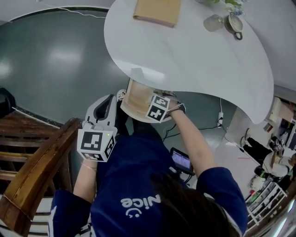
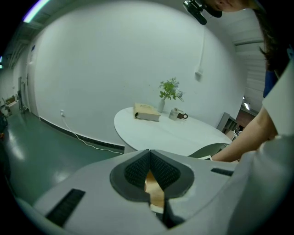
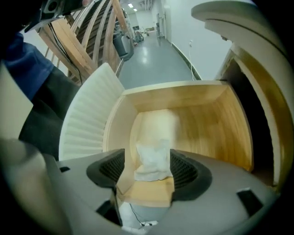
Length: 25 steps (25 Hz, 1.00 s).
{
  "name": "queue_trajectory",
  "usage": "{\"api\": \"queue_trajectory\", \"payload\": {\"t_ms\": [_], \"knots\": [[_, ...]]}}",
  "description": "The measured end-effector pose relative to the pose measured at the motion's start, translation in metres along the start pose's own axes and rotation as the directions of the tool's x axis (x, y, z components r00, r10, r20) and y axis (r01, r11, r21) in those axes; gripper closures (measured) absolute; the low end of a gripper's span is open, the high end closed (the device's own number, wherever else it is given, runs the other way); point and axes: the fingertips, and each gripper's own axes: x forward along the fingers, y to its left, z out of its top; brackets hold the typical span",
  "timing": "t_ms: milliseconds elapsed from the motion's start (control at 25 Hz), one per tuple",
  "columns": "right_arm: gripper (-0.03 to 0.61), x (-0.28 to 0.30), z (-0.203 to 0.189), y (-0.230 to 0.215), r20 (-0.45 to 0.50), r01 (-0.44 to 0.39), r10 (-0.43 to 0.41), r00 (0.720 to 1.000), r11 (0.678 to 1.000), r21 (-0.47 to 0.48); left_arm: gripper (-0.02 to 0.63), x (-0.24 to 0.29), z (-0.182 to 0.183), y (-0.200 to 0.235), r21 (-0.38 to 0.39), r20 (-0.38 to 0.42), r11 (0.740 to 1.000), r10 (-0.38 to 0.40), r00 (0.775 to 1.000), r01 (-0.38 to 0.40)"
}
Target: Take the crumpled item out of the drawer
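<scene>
Reaching straight down into an open wooden drawer, the right gripper holds its jaws spread wide around the crumpled white item. The item lies on the drawer floor between the two dark pads. It looks close to the pad at 3 o'clock, and a clear gap separates it from the pad at 9 o'clock, so neither jaw is pressing on it. A white ribbed panel flanks the drawer at 9 o'clock.

From the head view, the drawer juts out from under the near edge of a round white table, with the right gripper and its marker cube directly over it. The left gripper hangs just beside the drawer at 8 o'clock. Its own camera shows the jaws closed tip to tip with nothing between them.

On the tabletop, a tan book sits at 12 o'clock and a mug at 1 o'clock. A wooden chair stands at 8 o'clock.
</scene>
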Motion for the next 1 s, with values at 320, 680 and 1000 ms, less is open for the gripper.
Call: {"api": "queue_trajectory", "payload": {"t_ms": [320, 680, 1000], "knots": [[0.249, 0.029, -0.011, 0.006, -0.119, -0.045, 0.035, 0.992, 0.996, -0.078, 0.609, -0.004, -0.008, 0.015, -0.010, -0.003, 0.998, 0.062, 0.998, -0.062], [0.213, 0.052, -0.016, 0.002, -0.210, -0.068, 0.040, 0.977, 0.989, -0.130, 0.609, -0.012, -0.021, 0.022, 0.000, -0.037, 0.995, 0.102, 0.994, -0.102], [0.212, 0.069, -0.028, -0.001, -0.315, -0.061, 0.004, 0.949, 0.984, -0.170, 0.609, -0.018, -0.041, 0.019, -0.020, -0.073, 0.994, 0.103, 0.992, -0.105]]}}
